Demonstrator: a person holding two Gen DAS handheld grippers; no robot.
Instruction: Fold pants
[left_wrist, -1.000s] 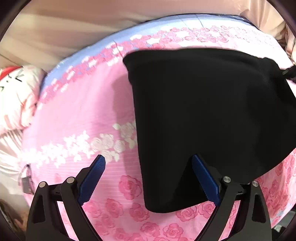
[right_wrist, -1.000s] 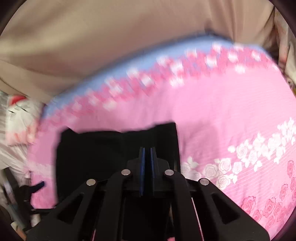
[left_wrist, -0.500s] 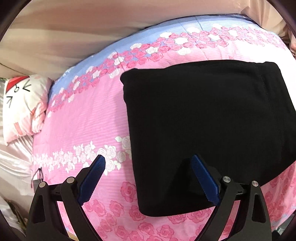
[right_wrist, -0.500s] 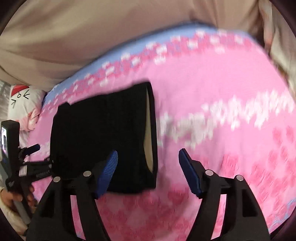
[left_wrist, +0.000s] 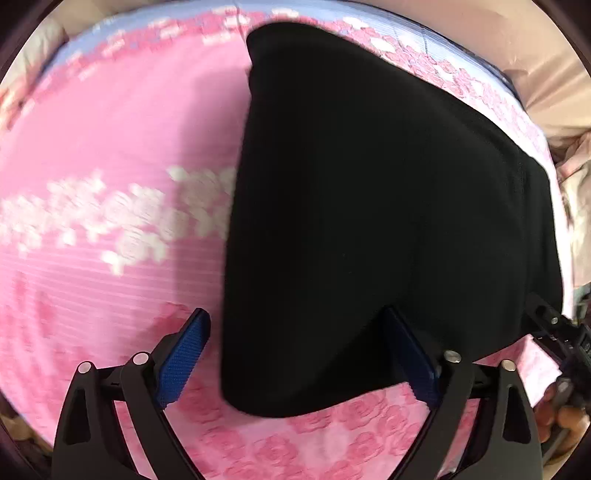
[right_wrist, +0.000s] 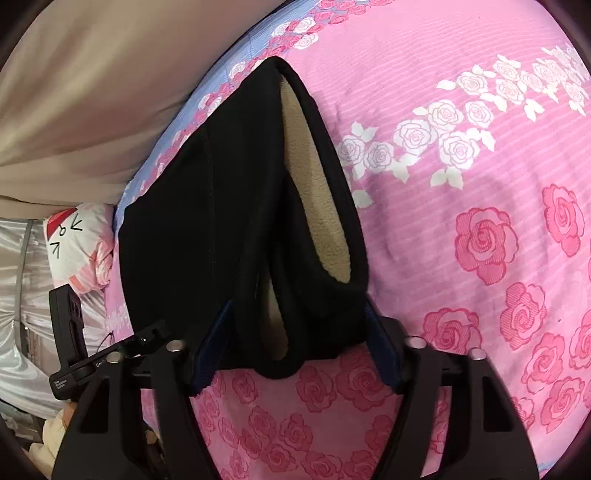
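Pants (left_wrist: 369, 206), black and folded into a block, lie flat on the pink rose-print bedspread (left_wrist: 110, 122). Left gripper (left_wrist: 299, 354) stands wide over one near corner, its jaws just narrowing, pads clear of the cloth. Right gripper (right_wrist: 295, 343) straddles the other end, where the beige fleece lining (right_wrist: 314, 184) shows; its jaws have just been closing, the pads at the fabric, grip uncertain.

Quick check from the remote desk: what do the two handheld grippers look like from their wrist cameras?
Both match: the left gripper and right gripper have matte black, triangular cut-out finger frames with round silver bolt heads, and jaws lined with blue textured pads. In the right view, the other unit's black body carries small white lettering, too small to read.
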